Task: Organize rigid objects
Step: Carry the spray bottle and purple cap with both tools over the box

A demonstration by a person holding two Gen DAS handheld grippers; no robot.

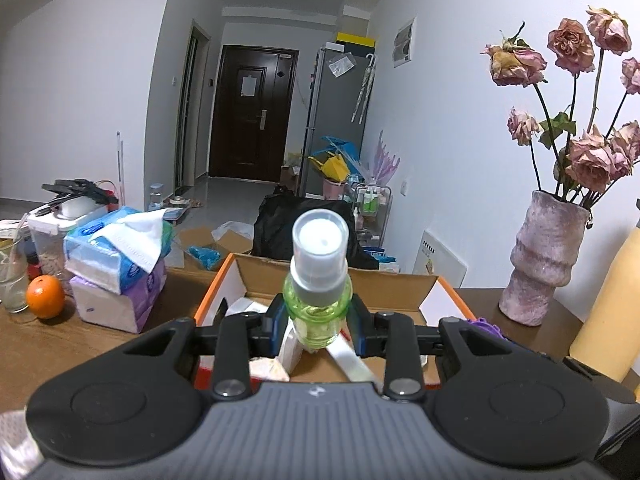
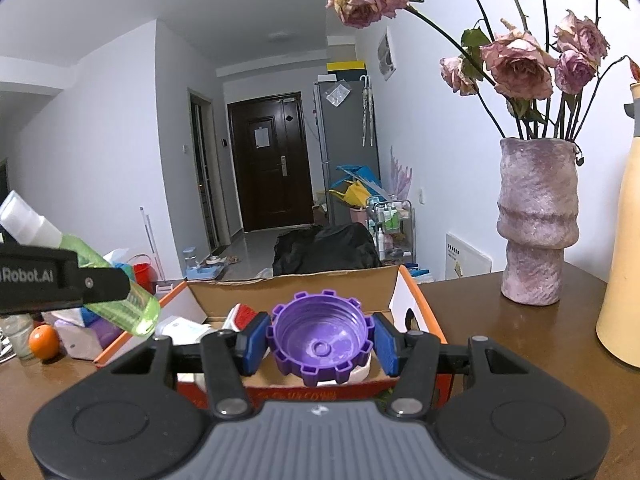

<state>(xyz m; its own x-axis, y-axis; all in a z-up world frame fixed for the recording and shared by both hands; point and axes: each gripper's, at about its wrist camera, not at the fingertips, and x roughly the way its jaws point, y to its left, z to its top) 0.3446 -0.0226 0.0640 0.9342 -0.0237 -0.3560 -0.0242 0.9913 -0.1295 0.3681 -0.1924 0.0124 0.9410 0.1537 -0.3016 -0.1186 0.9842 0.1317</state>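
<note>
My left gripper (image 1: 318,322) is shut on a green spray bottle (image 1: 318,308) with a clear cap, held upright above an open cardboard box (image 1: 256,276) with orange edges. In the right wrist view the same bottle (image 2: 120,304) hangs tilted at the left, clamped by the left gripper's finger (image 2: 80,280), over the box's left side. My right gripper (image 2: 320,340) is shut on a purple notched cap (image 2: 320,340), its hollow side facing the camera, just above the box (image 2: 296,292). Several white items lie inside the box.
A pink vase (image 2: 536,220) of dried roses stands on the brown table (image 2: 500,320) right of the box, with a yellow bottle (image 2: 620,260) at the far right. Tissue packs (image 1: 116,268), an orange (image 1: 45,296) and a glass (image 1: 12,276) sit left of the box.
</note>
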